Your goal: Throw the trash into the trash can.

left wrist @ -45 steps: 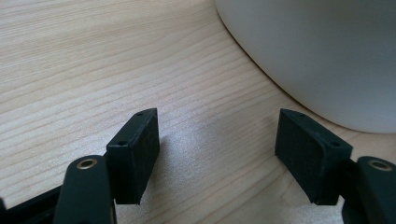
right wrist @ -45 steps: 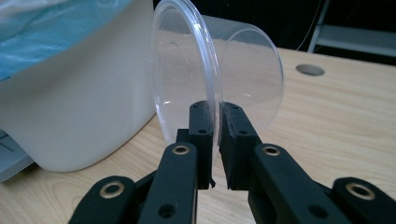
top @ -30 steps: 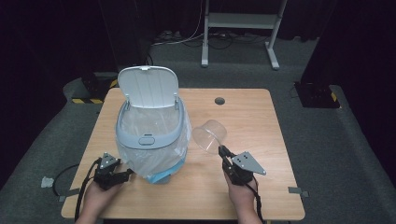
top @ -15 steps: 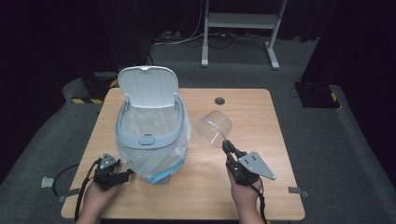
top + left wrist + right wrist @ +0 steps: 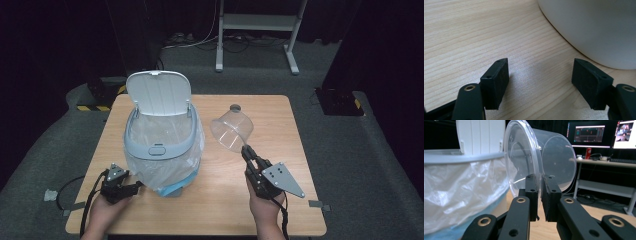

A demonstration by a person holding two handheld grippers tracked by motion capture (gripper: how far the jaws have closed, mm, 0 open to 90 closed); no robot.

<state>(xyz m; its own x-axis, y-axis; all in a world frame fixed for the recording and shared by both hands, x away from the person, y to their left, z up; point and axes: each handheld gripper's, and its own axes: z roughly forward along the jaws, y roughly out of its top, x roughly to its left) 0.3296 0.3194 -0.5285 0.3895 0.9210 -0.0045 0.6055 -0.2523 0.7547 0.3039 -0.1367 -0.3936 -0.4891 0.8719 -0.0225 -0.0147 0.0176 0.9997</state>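
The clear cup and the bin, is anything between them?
No. In the high view, only bare table lies between the clear cup and the bin.

Lab: black curtains, monitors, cabled desk

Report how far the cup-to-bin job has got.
Done: the bin stands lid up with its bag fitted, and the right gripper is shut on the clear cup's rim, cup off the table. In hand: carrying it, short of the bin. Left: move it over the opening and let go. The left gripper is open beside the bin.
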